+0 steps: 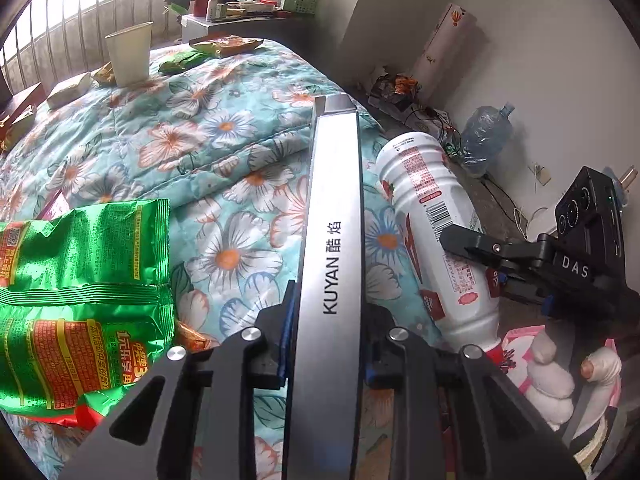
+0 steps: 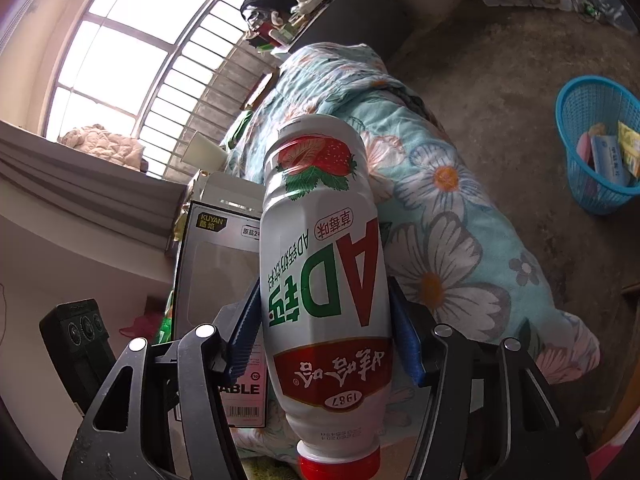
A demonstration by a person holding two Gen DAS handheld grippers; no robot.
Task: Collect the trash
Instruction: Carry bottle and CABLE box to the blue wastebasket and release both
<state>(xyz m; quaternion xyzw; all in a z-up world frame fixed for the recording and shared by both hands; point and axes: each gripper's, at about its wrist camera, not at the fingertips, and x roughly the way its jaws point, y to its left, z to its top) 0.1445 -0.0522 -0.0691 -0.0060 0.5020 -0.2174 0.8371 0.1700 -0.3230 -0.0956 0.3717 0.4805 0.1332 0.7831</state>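
My left gripper is shut on a long grey KUYAN box, held above the floral quilt. My right gripper is shut on a white AD strawberry milk bottle with a red cap, held upside down. In the left wrist view the bottle and the right gripper are just right of the box. The box also shows in the right wrist view, left of the bottle. A green snack bag lies on the quilt at left.
A paper cup, more snack wrappers and small boxes lie on the far side of the bed. A blue mesh basket with some trash stands on the floor at right. A water jug stands by the wall.
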